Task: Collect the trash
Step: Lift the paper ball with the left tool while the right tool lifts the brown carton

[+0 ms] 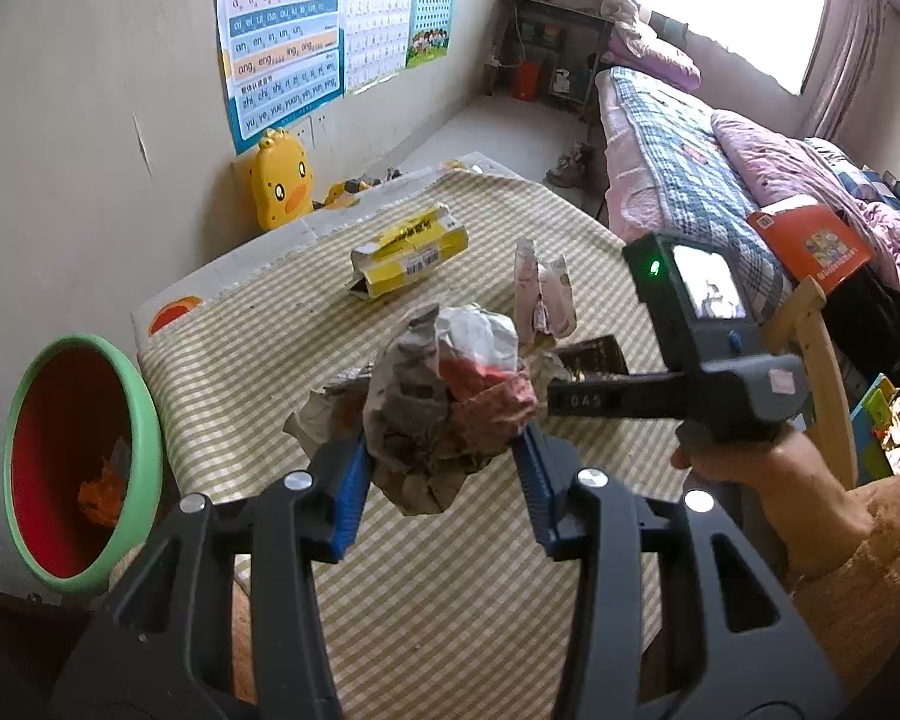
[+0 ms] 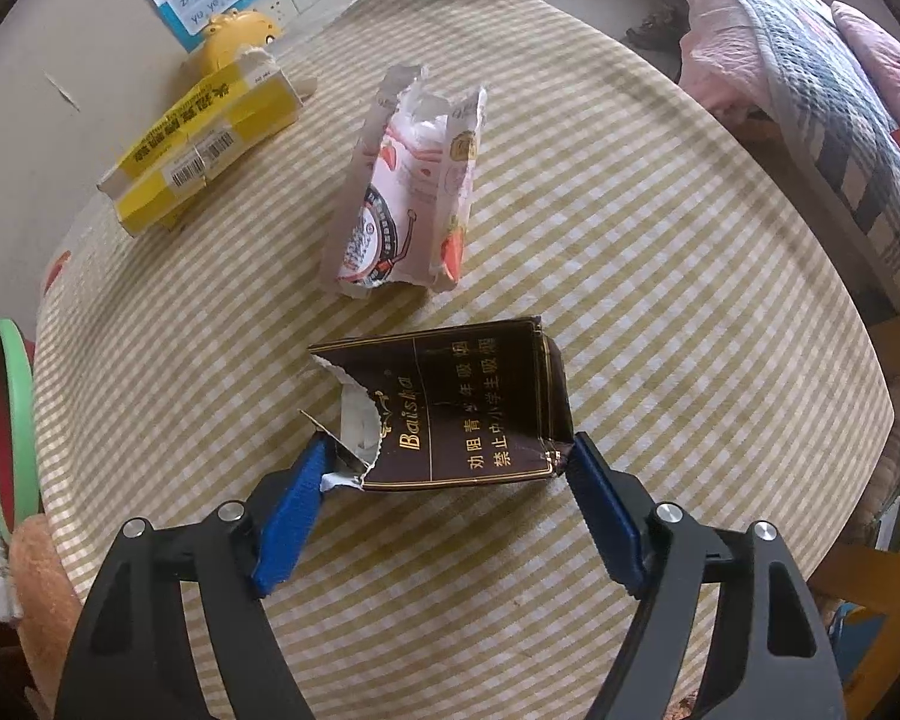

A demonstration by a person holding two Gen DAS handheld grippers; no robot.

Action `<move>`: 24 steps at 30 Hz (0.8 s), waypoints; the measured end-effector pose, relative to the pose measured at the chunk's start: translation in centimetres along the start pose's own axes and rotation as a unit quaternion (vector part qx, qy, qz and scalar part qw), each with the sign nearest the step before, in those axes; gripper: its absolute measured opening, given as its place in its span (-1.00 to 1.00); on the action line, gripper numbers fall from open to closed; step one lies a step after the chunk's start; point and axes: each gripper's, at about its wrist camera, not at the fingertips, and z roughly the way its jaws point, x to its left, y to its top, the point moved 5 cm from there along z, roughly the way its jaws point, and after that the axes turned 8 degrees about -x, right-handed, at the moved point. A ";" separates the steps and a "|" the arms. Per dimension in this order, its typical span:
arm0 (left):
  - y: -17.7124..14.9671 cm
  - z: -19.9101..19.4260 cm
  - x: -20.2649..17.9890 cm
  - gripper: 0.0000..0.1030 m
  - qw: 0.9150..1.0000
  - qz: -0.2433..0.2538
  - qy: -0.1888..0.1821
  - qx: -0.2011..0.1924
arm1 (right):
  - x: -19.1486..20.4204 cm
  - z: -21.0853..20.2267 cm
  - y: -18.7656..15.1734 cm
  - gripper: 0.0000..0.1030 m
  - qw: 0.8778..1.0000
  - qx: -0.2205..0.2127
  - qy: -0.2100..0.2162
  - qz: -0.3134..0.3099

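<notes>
Risk first: right gripper [image 2: 447, 468] straddles the brown cigarette pack [image 2: 450, 408] on the checked tablecloth [image 2: 660, 300], jaws wide. Left pad sits at the torn flap, right pad at the crushed corner. If they close there, my guess is the pack skews or the flap tears and it slips out. Left gripper [image 1: 444, 450] is clamped on a crumpled paper wad [image 1: 444, 396], held above the table; loose folds hang below the pads, so a piece could drop before reaching the green-rimmed bin [image 1: 78, 462] at the table's left edge. Right gripper points steeply down at the pack; left tilts down and forward. Yellow box [image 2: 204, 150] and pink wrapper [image 2: 408, 186] lie further back, untouched.
</notes>
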 end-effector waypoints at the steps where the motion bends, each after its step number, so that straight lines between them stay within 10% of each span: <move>1: -0.1 0.0 0.0 -0.18 1.000 -0.001 0.000 0.003 | 0.3 -0.1 0.7 0.46 1.000 -0.001 0.002 0.001; 24: -0.5 -4.1 -1.4 -0.16 1.000 0.018 0.005 -0.014 | 0.9 -4.2 1.9 0.46 0.998 -0.040 0.044 0.003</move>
